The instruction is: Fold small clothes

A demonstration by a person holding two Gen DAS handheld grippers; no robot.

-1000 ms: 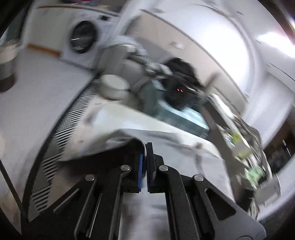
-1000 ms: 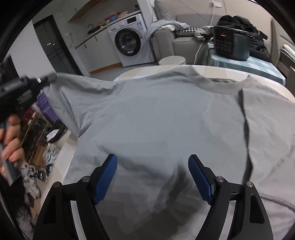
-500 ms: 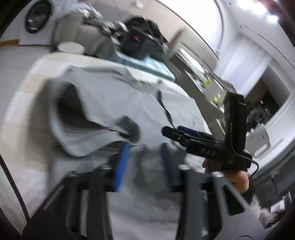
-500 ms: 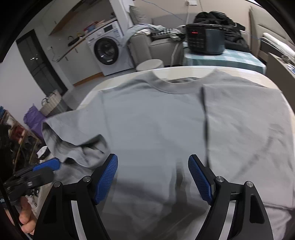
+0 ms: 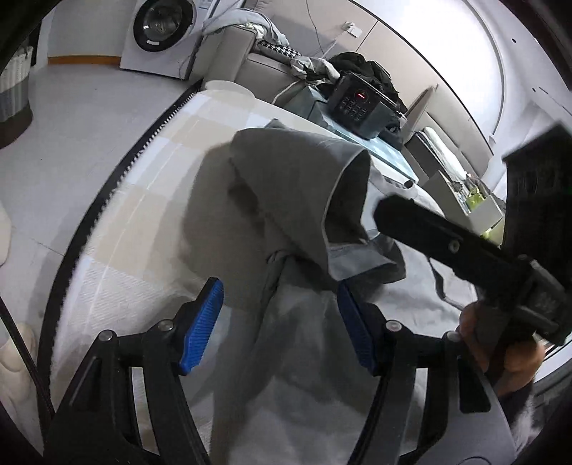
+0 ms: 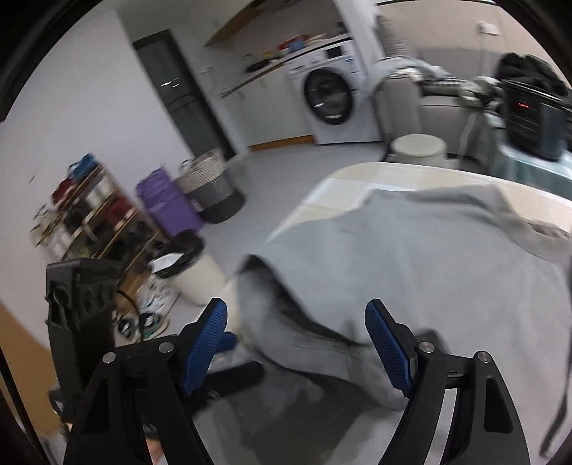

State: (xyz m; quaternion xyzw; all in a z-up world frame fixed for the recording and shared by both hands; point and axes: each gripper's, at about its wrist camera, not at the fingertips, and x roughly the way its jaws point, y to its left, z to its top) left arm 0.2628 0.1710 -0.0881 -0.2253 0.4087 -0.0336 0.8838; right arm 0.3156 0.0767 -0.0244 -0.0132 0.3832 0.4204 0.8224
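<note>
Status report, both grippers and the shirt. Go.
Left gripper opening, pads clear of cloth. Right gripper open, empty. Grey cotton T-shirt flat on table, sleeve flopped inward, rumpled. Nothing blocking.

The grey T-shirt [image 5: 304, 200] is soft matt knit cloth with a stitched hem at the sleeve opening, lying on a table [image 5: 150, 200] whose pale checked top looks smooth with a slight sheen. The left gripper [image 5: 279, 322] and right gripper [image 6: 296, 350] have matt black plastic arms with small bright metal rivets (their blue pads are finely ribbed, rubbery-looking). The washing machine [image 5: 161, 32] is glossy white with a shiny glass door.
</note>
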